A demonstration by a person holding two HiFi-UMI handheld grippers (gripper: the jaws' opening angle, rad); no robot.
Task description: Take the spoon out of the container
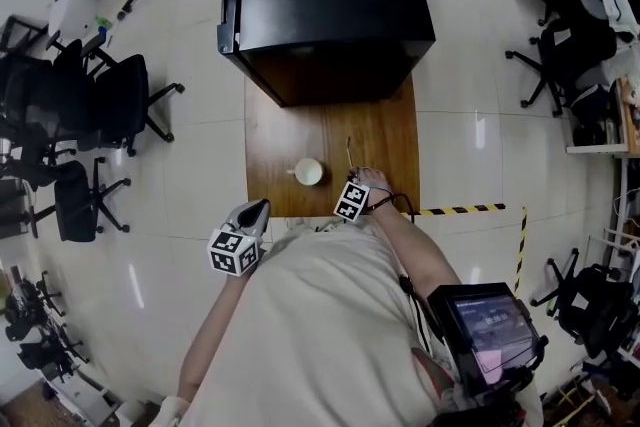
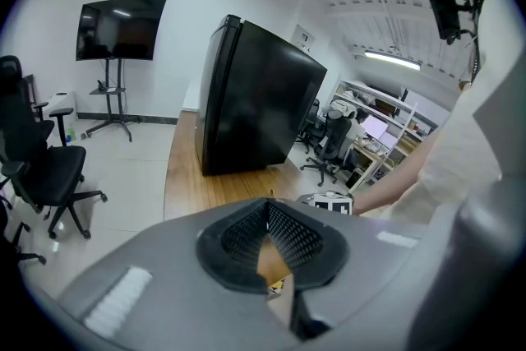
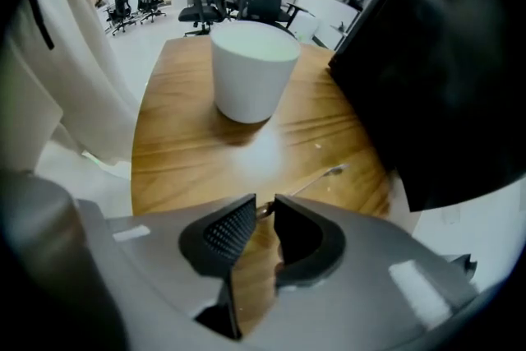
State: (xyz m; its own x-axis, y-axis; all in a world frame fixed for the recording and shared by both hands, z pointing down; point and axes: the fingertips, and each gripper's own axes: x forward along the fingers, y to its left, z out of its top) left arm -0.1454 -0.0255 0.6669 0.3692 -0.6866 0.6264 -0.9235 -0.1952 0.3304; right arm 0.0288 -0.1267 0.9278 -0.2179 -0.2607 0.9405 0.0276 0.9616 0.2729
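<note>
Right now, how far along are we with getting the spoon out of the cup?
Done: the spoon lies on the table, outside the white cup. In hand: the right hand-held gripper has its jaws slightly apart around the spoon's near end, seemingly not pinching it. Remaining: probably just lifting that gripper clear. The left hand-held gripper is shut and empty.

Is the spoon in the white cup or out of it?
Out. The spoon lies flat on the wooden table beside the cup, its handle end between the right gripper's parted fingers.
</note>
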